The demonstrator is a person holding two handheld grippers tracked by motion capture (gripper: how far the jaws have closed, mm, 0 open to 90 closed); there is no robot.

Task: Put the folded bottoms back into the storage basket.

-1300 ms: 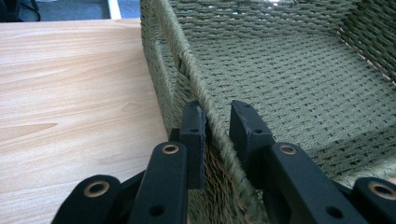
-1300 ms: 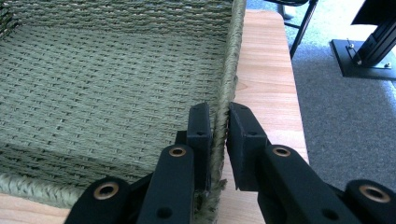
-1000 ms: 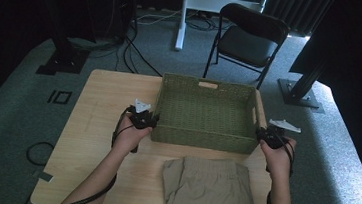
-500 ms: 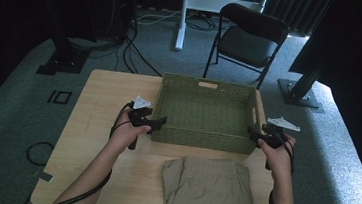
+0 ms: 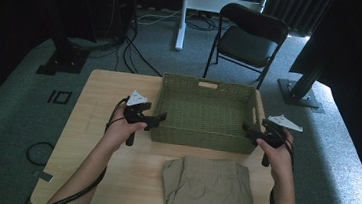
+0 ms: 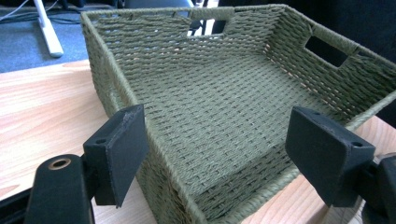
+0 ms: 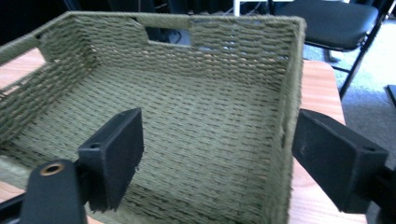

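Both pairs of fingers stand apart now. They have just been opening, and their pads do not press on anything. On my left gripper [image 5: 156, 118] the near left corner of the woven basket [image 5: 203, 109] lies between the two fingers [image 6: 122, 151], with its wall close to the left pad. On my right gripper [image 5: 247, 133] the right wall of the basket stands between the fingers [image 7: 116, 149], free on both sides.

I see the basket as olive green, woven from thick cord in tight horizontal rows. It is rectangular and shallow, with low straight walls and a flat woven bottom. It has a slot handle cut in the far wall [image 5: 208, 85] and one in the right wall [image 6: 327, 50]. Inside it holds nothing. It sits flat on the far half of the wooden worktop [image 5: 99, 94], between my two hands.

Just in front of the basket, near my edge of the worktop, lies a folded khaki garment [image 5: 208, 184], apart from the basket. Behind the worktop stands a black folding chair [image 5: 248, 38] on the grey carpet.
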